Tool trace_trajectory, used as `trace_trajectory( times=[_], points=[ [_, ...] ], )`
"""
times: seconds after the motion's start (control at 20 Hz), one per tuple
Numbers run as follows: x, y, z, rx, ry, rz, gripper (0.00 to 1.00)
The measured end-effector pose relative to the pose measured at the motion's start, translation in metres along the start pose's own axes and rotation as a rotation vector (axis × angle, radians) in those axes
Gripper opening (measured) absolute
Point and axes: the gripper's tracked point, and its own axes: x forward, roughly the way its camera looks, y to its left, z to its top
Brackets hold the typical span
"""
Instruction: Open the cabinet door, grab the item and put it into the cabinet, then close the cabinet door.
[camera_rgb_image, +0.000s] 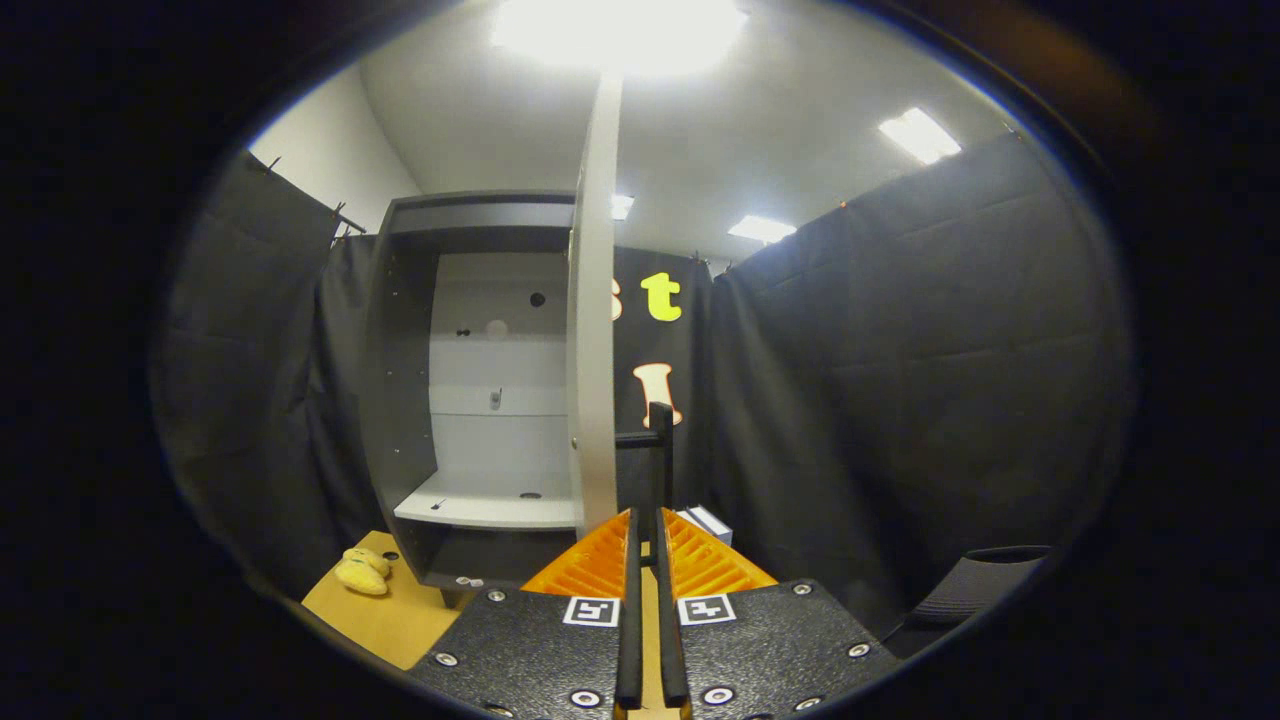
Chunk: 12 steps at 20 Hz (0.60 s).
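inside open cabinet (470, 400) bare shelf (490, 508), hand-held gripper (650, 545) clamped on door handle (660, 470)

Gripper (650, 560) body: two flat plates (530, 650) with a rough black speckled finish, one at 7 o'clock and one at 5 o'clock of the central slot. Round silver screws (585, 698) line the plate edges. Each plate carries one square black-and-white marker (591, 611) near the slot. Two ribbed wedge-shaped fingers (600, 565) sit close together, nearly parallel.
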Motion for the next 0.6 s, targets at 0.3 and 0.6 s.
trace_trajectory(
  times=[0.3,0.6],
  points=[
    [-0.019,0.044,-0.011,0.023,-0.077,0.087,0.59],
    [-0.013,0.126,-0.061,0.096,-0.005,0.249,0.93]
  ],
)
